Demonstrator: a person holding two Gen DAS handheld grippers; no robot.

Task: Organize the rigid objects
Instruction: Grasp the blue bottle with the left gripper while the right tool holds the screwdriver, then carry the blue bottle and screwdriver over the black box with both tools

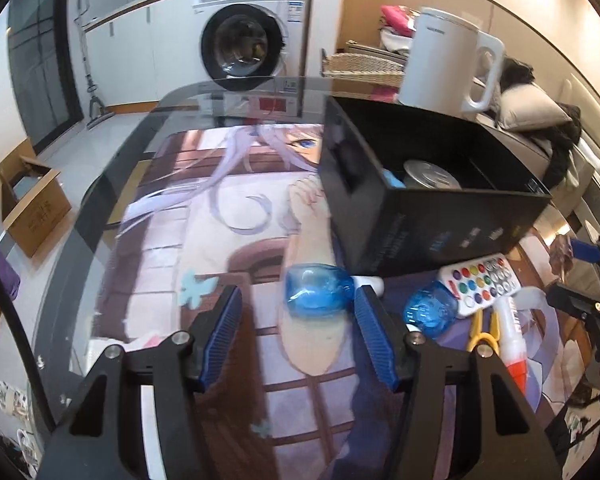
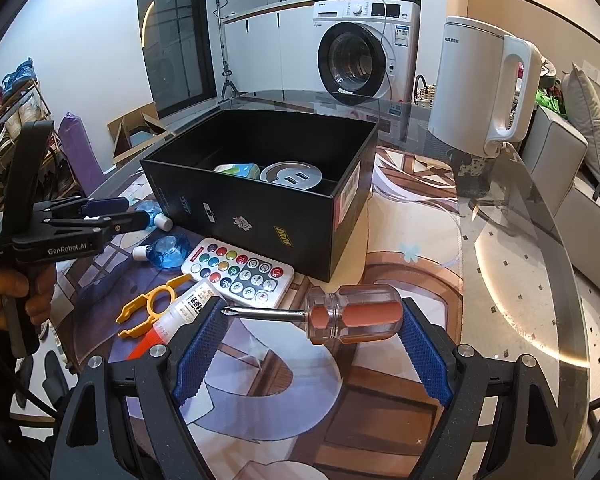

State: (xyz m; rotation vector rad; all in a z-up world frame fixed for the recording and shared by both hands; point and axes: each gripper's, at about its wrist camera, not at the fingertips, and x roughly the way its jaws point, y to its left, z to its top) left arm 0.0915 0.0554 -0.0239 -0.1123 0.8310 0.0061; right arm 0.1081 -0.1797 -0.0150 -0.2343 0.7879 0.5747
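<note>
Currently my right gripper (image 2: 314, 322) clamps the screwdriver (image 2: 320, 314) lengthwise, tip left; the black box (image 2: 260, 216) lies directly ahead. My left gripper (image 1: 298, 306) gapes empty.

Black box (image 2: 260, 204); white remote (image 2: 240, 270), rainbow buttons; orange-handled screwdriver (image 2: 340, 314); blue bottles (image 1: 320, 290); yellow clip (image 2: 148, 308)
</note>
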